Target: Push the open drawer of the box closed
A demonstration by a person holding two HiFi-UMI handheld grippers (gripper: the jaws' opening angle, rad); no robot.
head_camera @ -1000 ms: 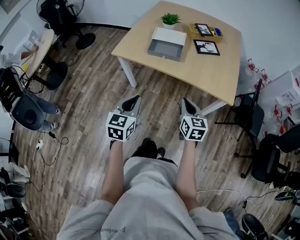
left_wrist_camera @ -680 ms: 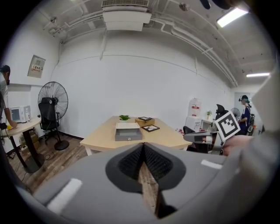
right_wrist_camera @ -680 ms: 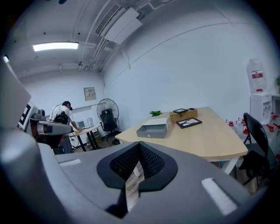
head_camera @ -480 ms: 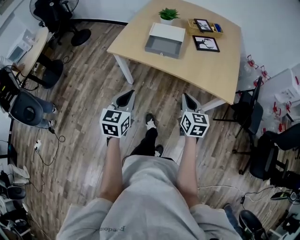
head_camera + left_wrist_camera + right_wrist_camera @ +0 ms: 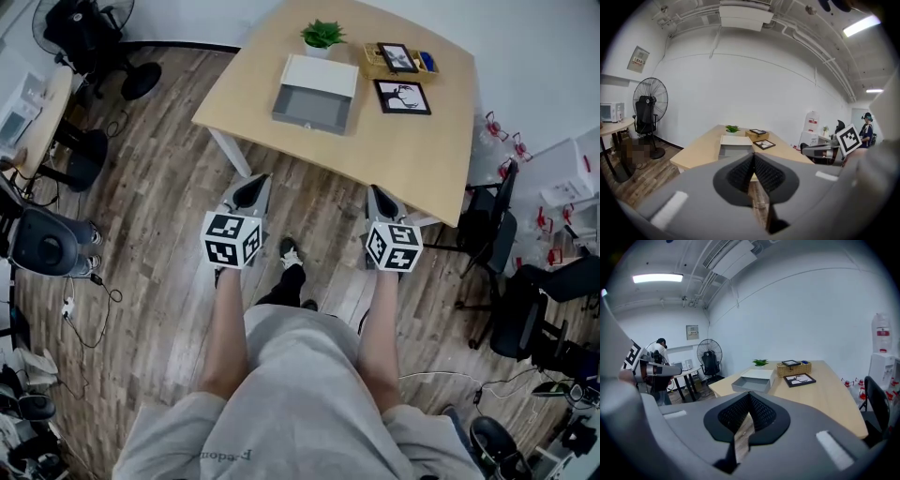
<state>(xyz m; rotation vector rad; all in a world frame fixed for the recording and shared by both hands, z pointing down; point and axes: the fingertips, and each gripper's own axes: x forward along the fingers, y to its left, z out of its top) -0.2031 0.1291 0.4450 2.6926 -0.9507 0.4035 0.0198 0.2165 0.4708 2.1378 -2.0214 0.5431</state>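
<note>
Task not started, as far as I can judge. The box (image 5: 322,71) sits top centre in the head view, on the wood surface (image 5: 412,155). Its grey drawer (image 5: 309,101) is pulled out toward the person, fully open, and looks empty.

The left tool (image 5: 253,191) and right tool (image 5: 379,201) sit mid-frame over the floor (image 5: 159,187), just short of the surface's near edge and well apart from the box. Both tools are pinched together at the tips with nothing between the jaws, as each gripper view shows. Neither tool touches anything.

A plant (image 5: 322,35), a basket (image 5: 398,62) and a framed picture (image 5: 401,97) are at the top of the frame beside the box, out of the push path.

Everything is left to do: step in, put a tool tip on the drawer front, and push it back into the box until flush.
</note>
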